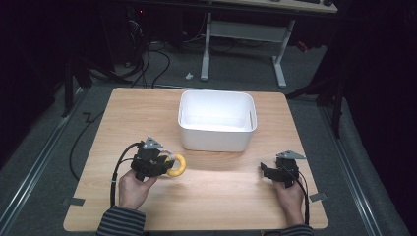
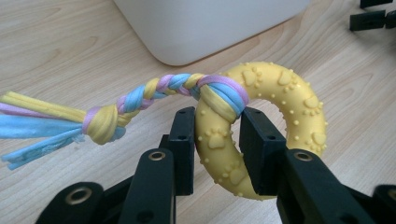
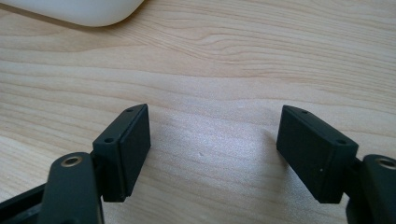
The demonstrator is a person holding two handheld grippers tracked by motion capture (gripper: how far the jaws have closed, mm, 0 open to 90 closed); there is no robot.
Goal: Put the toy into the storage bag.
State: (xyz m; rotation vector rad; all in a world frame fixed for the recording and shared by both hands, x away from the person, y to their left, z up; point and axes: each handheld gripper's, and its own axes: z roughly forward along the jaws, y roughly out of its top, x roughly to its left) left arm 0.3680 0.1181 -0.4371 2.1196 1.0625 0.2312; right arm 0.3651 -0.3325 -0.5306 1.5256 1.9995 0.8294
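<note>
A yellow rubber ring toy point(image 2: 275, 102) with paw prints and a braided blue, yellow and purple rope tail point(image 2: 112, 109) hangs just above the wooden table point(image 1: 147, 113). My left gripper point(image 2: 217, 140) is shut on the ring, one pad on each side of it, the rope trailing off to the left. From above, the ring toy point(image 1: 178, 165) juts out to the right of my left gripper point(image 1: 167, 164), in front of the white bin. My right gripper point(image 3: 212, 149) stands open over bare wood at the table's right front point(image 1: 268, 169).
A white plastic bin point(image 1: 217, 119) stands at the table's centre back, its corner just beyond the ring point(image 2: 205, 28). Bare wood lies between the two grippers. A desk frame and cables stand on the floor behind the table.
</note>
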